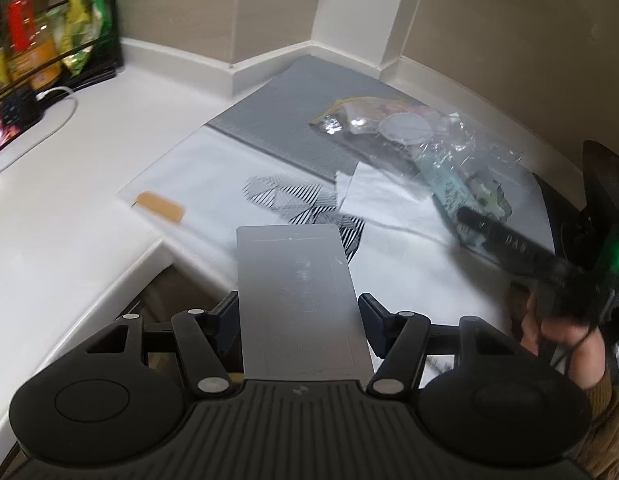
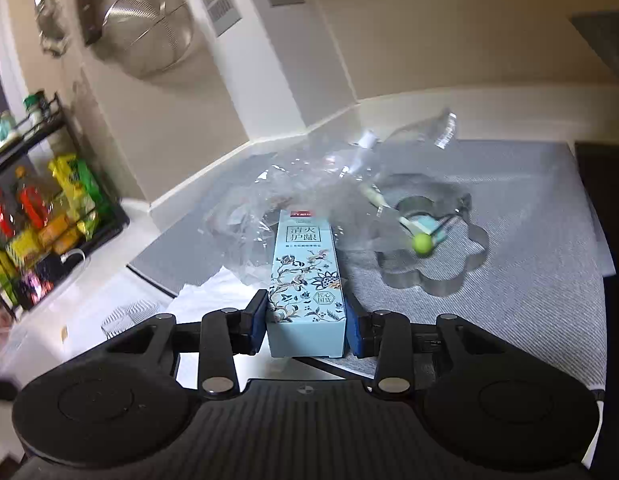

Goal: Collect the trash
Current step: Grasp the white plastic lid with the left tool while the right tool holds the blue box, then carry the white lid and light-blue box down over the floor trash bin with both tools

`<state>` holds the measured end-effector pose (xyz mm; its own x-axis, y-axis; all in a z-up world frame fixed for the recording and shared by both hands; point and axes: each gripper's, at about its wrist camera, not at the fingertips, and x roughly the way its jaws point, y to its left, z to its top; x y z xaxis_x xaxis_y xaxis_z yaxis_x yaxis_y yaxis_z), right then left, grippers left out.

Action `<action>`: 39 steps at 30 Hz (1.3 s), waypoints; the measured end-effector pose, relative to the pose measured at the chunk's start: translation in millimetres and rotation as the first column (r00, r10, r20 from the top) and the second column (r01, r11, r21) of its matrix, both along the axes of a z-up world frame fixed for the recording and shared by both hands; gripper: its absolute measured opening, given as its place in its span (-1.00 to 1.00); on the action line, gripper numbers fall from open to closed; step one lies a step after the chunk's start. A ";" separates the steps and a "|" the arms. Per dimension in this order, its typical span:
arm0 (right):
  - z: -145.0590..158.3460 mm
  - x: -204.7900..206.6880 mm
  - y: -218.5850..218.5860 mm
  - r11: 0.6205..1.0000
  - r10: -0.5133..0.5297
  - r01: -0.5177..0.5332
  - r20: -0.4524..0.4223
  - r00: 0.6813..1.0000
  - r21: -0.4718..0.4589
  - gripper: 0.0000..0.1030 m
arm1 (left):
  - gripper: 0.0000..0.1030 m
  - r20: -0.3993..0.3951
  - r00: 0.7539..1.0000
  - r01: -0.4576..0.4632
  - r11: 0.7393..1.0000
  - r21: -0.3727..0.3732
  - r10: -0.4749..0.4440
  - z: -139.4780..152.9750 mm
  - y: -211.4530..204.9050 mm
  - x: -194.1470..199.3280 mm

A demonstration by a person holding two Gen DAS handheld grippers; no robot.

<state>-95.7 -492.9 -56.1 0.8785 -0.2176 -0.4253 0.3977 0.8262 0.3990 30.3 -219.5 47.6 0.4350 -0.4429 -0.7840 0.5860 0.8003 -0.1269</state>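
My left gripper [image 1: 297, 308] is shut on a flat grey box [image 1: 293, 276], held above the counter edge. A clear plastic bag [image 1: 409, 132] with scraps inside lies on the grey mat [image 1: 285, 92] ahead to the right. My right gripper [image 2: 305, 320] is shut on a pale blue floral carton [image 2: 305, 264], whose far end reaches the crumpled clear bag [image 2: 309, 184]. In the left wrist view that carton [image 1: 449, 188] shows at the right, with a hand [image 1: 557, 332] behind it.
A flower-shaped metal dish [image 2: 429, 276] holding a green-tipped stick [image 2: 422, 243] sits on the mat. White paper with a striped print [image 1: 301, 200] and an orange tag [image 1: 159, 208] lie on the white counter [image 1: 69, 180]. A bottle rack [image 2: 49, 220] stands left; a colander [image 2: 149, 32] hangs above.
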 end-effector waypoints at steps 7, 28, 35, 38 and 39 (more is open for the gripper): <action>14.3 -32.8 38.1 0.994 -0.075 0.074 -0.021 0.997 -0.079 -0.20 | 0.32 0.040 0.998 -0.059 0.998 0.020 0.058 -10.0 59.1 -17.9; 28.4 -116.9 115.5 0.969 -0.145 0.136 -0.029 0.989 -0.206 -0.20 | 0.32 0.092 0.990 -0.115 0.992 0.044 0.110 -43.5 148.4 -79.0; 21.0 -126.0 126.3 0.970 -0.139 0.123 -0.060 0.988 -0.212 -0.20 | 0.32 0.108 0.987 -0.128 0.991 0.041 0.123 -44.7 161.2 -88.8; 18.9 -131.5 136.6 0.970 -0.124 0.106 -0.068 0.990 -0.219 -0.20 | 0.32 0.120 0.985 -0.132 0.990 0.045 0.125 -44.9 164.3 -92.6; 18.7 -133.6 140.2 0.970 -0.116 0.098 -0.068 0.991 -0.221 -0.20 | 0.32 0.123 0.984 -0.134 0.990 0.048 0.127 -45.4 164.4 -92.7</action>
